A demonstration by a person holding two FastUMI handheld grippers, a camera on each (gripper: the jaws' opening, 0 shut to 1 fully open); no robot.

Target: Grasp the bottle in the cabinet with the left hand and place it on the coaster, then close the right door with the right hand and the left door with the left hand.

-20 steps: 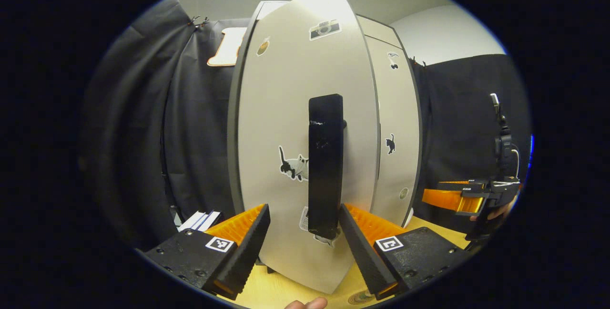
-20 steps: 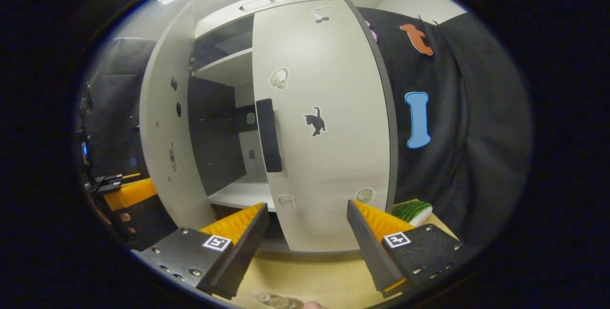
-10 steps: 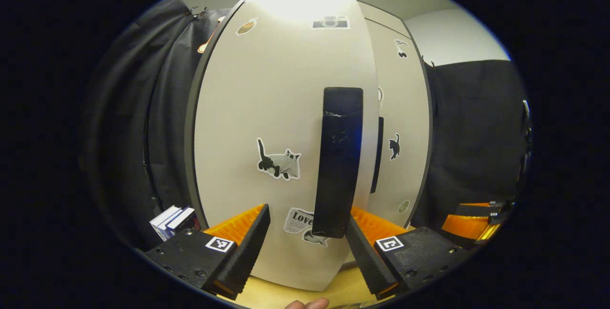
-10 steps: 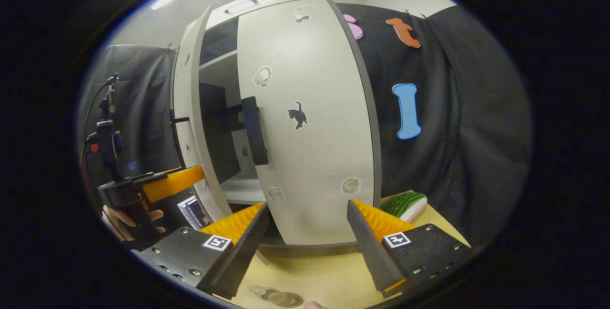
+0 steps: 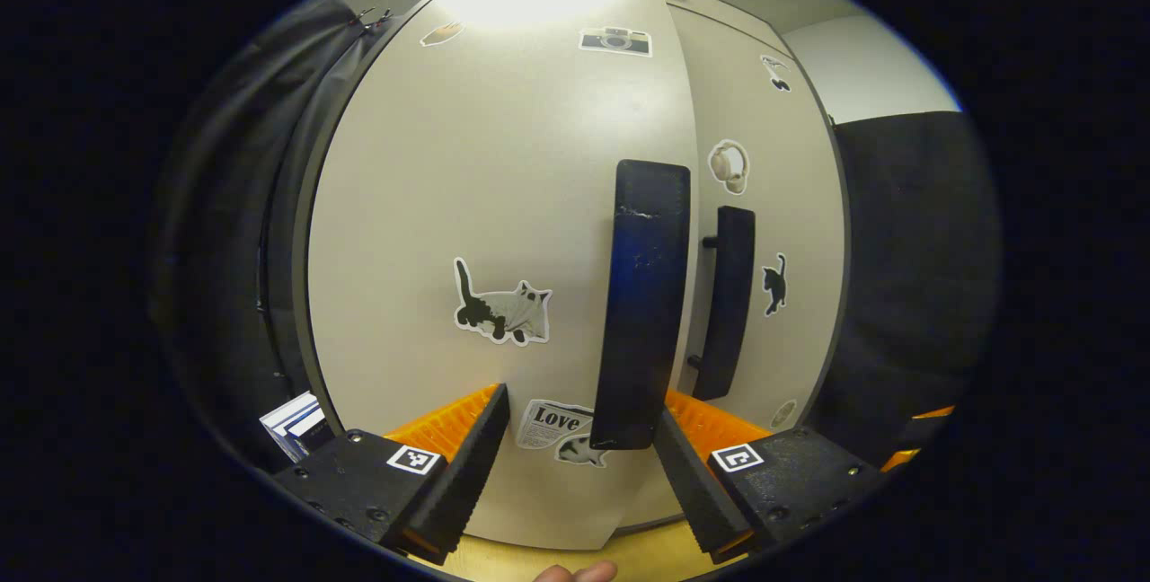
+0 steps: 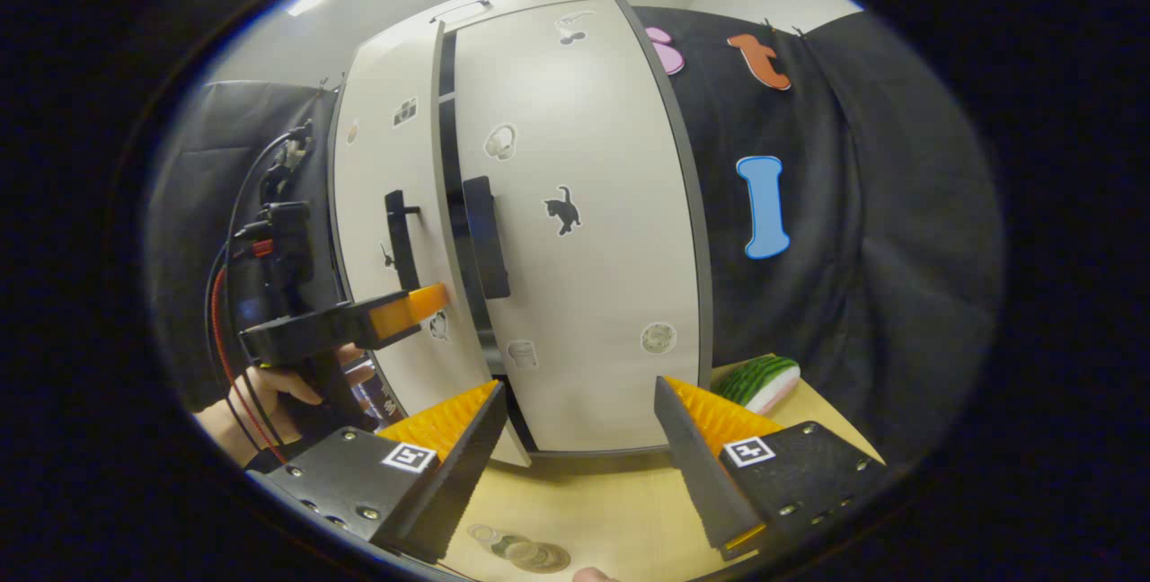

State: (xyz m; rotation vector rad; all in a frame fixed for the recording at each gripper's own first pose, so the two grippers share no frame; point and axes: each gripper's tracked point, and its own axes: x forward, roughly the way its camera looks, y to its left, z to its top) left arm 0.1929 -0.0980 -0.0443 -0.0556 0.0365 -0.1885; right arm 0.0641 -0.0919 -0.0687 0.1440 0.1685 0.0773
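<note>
Cabinet (image 6: 575, 232) doors nearly shut, contents hidden; left gripper (image 5: 579, 452) and right gripper (image 6: 579, 447) fingers spread, empty.

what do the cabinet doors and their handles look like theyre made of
Left door and right door: probably laminated board, matte pale grey, with a soft glare patch and stickers lying flat. Left handle and right handle: black, matte, likely plastic or painted metal; hard to say.

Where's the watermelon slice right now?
In the right gripper view, the watermelon slice lies on the wooden table, just right of the cabinet's right door, against the black cloth.
</note>
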